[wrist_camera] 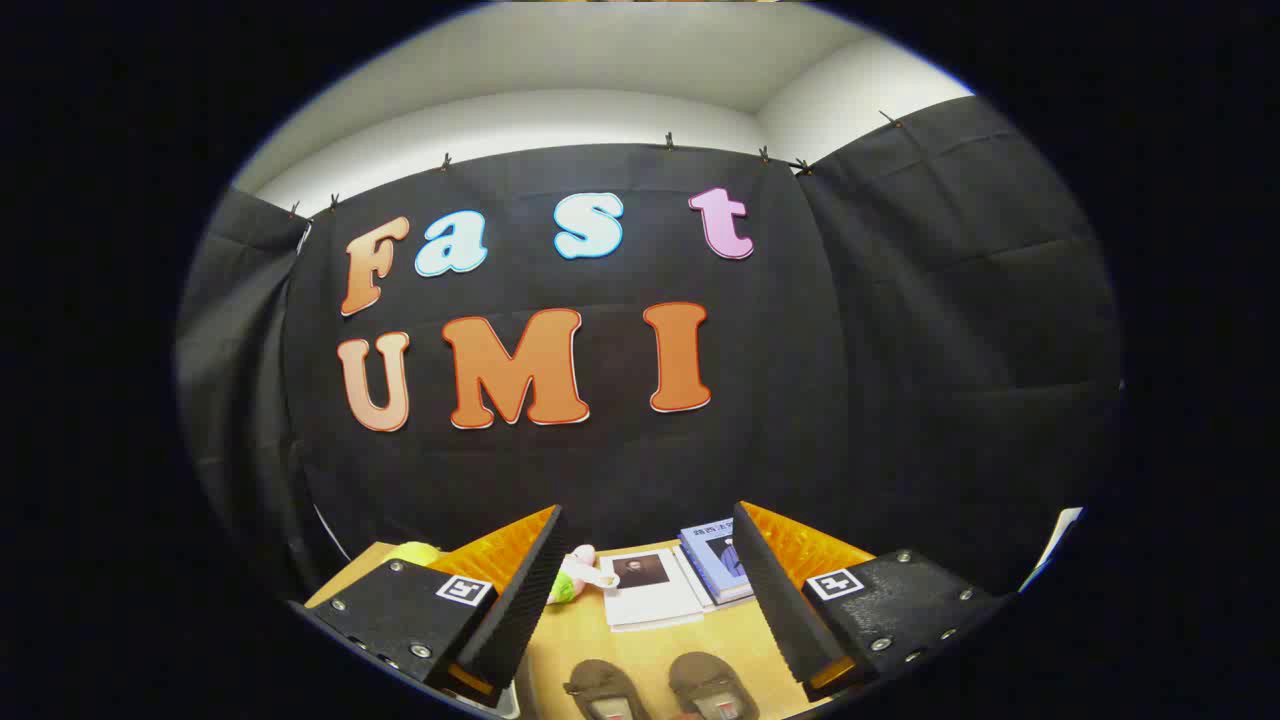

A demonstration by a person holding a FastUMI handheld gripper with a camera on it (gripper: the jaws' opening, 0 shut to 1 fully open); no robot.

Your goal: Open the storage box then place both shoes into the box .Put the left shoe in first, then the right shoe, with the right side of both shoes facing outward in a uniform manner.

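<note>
1. The gripper (648, 590) is held up over a light wooden table (580, 640), pointing towards the black cloth wall at the back of the booth, and its two fingers (520, 600) stand wide apart with nothing between them that they touch.
2. Down between the fingers, at the near side of the table, sit two dark brown shoes side by side: the left-hand shoe (605, 690) and the right-hand shoe (712, 685). Both have their toes towards the wall and their openings show a pale lining. Which one is the left shoe of the pair I cannot tell from here.
3. Beyond the shoes, further up the table, lies a white book (648, 590) with a dark picture on its cover.
4. Just beside it on the right lies a blue book (718, 560), partly tucked behind the right finger.
5. To the left of the white book rests a small plush toy (578, 575) in pink, white and green, close against the left finger.
6. A yellow-green round thing (412, 552) peeps out past the left finger, at the far left of the table.
</note>
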